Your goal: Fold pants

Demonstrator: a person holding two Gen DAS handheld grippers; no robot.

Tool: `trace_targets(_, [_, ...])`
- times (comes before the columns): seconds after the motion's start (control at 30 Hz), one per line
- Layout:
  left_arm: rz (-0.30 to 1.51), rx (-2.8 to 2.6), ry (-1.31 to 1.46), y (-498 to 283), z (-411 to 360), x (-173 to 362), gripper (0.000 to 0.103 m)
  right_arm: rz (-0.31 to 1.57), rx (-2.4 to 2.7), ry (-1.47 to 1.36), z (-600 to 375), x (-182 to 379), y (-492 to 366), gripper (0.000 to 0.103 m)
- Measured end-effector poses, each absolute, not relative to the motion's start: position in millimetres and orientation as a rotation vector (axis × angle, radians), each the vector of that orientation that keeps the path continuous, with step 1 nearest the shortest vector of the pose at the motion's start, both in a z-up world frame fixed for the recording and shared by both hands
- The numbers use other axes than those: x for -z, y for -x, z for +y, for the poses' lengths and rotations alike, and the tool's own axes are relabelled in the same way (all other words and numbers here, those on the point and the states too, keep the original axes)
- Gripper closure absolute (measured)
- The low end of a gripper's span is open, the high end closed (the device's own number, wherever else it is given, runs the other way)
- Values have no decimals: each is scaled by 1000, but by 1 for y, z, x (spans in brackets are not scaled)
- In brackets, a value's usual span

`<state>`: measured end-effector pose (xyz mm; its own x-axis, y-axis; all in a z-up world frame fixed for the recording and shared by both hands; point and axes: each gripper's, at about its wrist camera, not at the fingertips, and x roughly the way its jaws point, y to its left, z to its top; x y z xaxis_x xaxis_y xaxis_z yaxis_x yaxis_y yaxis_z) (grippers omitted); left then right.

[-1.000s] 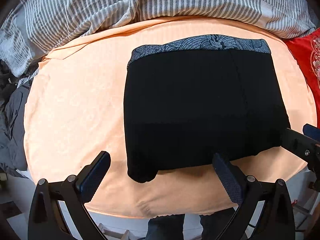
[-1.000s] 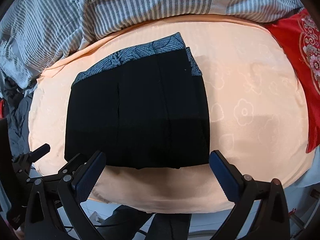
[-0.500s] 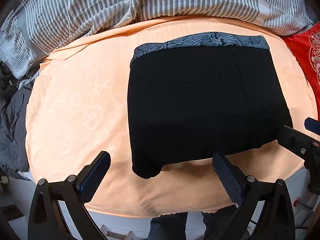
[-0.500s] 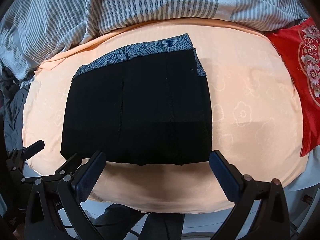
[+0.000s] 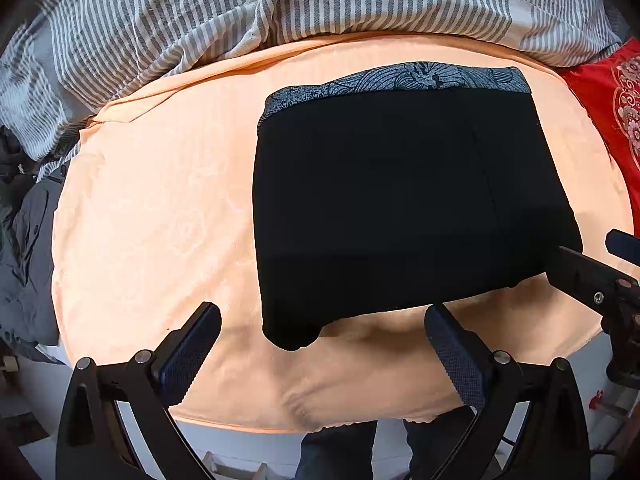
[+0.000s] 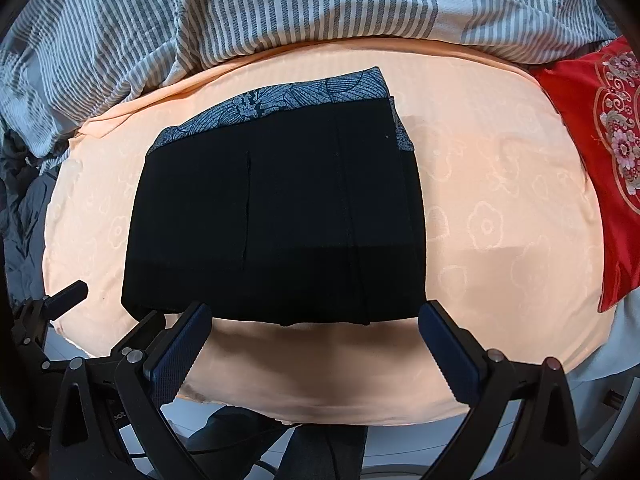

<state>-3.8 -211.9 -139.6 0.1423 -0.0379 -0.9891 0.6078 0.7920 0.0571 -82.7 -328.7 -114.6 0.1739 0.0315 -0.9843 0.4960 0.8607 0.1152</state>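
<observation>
Folded black pants (image 5: 400, 208) lie just ahead of both grippers' fingers; left gripper (image 5: 320, 354) and right gripper (image 6: 316, 346) spread wide, grasping nothing

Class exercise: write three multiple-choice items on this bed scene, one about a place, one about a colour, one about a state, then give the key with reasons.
1. Where do the folded black pants lie?
A. on the peach-coloured sheet
B. on the striped grey duvet
C. on the floor

2. What colour is the embroidered cushion?
A. green
B. red
C. white

3. How are the right gripper fingers?
A. shut on cloth
B. spread apart, empty
C. out of view

Key: A, peach sheet surrounds the pants; B, red at the right edge; B, nothing sits between the spread fingers.
</observation>
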Motion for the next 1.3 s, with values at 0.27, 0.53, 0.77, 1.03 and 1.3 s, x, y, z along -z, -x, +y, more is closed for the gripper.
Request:
trace_targets(0.27, [1359, 499, -515, 6, -213, 139, 1, 1367, 347, -463, -331, 114, 83, 0])
trace_targets(0.53, [1358, 497, -516, 7, -213, 139, 1, 1369, 340, -459, -331, 114, 83, 0])
trace_targets(0.77, [1365, 489, -502, 5, -212, 140, 1, 1367, 341, -452, -329, 113, 84, 0])
trace_targets(1.03, [1372, 487, -484, 4, -210, 140, 1, 1373, 333, -451, -329, 114, 83, 0])
trace_targets(1.3, [1337, 511, -492, 8, -214, 136, 1, 1374, 332, -449, -329, 114, 83, 0])
